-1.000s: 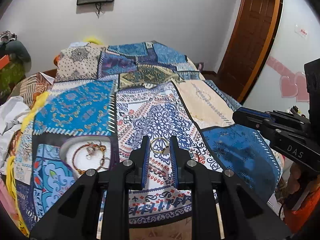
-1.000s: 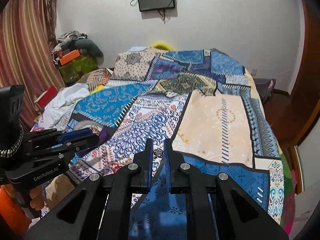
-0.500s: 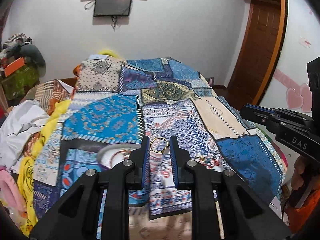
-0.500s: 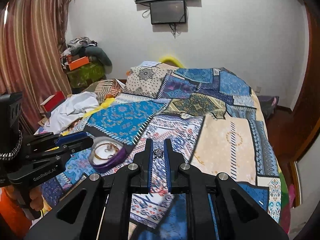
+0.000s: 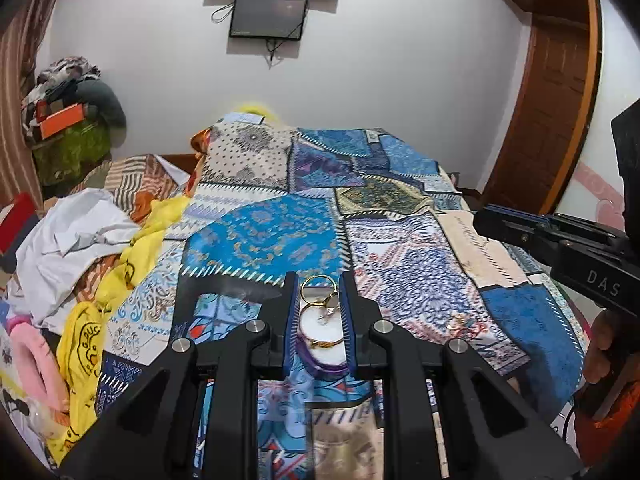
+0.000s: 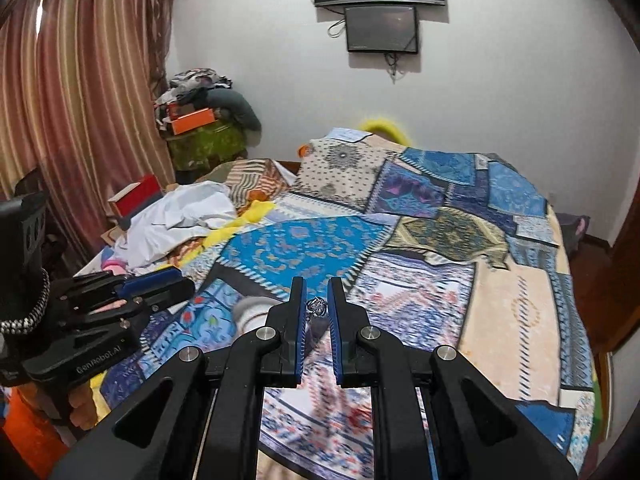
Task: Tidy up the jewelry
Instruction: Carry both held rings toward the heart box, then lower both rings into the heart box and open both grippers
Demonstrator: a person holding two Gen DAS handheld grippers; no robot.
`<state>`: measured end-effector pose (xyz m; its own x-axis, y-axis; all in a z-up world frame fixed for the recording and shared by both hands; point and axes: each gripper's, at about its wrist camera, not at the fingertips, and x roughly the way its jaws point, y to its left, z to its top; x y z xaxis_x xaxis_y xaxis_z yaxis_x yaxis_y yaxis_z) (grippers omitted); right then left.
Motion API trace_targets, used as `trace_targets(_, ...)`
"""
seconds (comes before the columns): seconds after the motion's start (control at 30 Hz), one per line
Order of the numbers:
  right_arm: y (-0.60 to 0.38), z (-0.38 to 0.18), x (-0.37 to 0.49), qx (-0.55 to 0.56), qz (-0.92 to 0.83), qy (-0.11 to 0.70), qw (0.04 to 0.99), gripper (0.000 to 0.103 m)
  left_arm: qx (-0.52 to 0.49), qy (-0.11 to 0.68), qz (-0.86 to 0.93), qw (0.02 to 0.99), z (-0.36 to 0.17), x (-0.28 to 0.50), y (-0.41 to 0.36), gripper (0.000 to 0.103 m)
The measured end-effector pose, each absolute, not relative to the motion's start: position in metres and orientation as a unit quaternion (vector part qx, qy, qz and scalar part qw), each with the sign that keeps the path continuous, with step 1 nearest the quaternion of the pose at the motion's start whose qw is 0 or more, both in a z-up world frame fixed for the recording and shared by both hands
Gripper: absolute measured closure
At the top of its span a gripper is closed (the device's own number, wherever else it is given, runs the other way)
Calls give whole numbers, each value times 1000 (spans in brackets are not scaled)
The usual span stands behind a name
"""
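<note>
**Two rings held above bed; dish lay under left gripper**

A patchwork bedspread (image 5: 280, 236) was recorded as the carrying surface, with loose clothing heaped along its left edge. Near the front edge of the bed, left of centre, a small round dish (image 5: 326, 354) with a white inside and purple rim was noted; a gold bangle (image 5: 322, 342) was seen lying in it. In the right wrist view the same dish (image 6: 250, 308) appeared blurred, ahead and to the left of the right gripper.

The left gripper (image 5: 320, 300) was found narrowed onto a gold ring (image 5: 318, 290), which was pinched between the blue pads and stood roughly upright across the gap. The dish was framed directly between and below the left fingers, so it lay straight down and slightly ahead of that gripper.

The right gripper (image 6: 317, 304) was found narrowed onto a small dark silver ring (image 6: 316, 306). It was held well off to the right of the dish.

The left gripper was judged the nearer; a short descent and release appeared to be called for. A drop from height was judged likely to bounce the ring off the rim.
</note>
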<state>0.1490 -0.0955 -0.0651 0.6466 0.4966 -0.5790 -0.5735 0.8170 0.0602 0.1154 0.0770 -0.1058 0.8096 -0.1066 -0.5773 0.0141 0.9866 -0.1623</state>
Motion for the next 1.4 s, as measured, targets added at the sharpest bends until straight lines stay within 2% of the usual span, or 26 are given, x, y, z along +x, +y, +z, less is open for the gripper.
trace_targets(0.7,-39,-126,185,-68,329,381,862,93,-98,368,-50,923,-173,162,87,85)
trace_targets(1.13,-33,-146,197,-56,327,422,844,93,-98,385,-55,916,-184,176,84,85)
trace_targets(1.2,-33,-145,196,-55,327,426,842,91,-98,386,-53,916,-181,174,84,84)
trace_targets(1.33,-38,-140,194,-45,321,422,847,71,-95,381,-47,918,-173,171,84,79)
trace_targets(1.4,-41,-133,192,-41,318,412,853,68,-95,377,-45,920,-167,167,85,77)
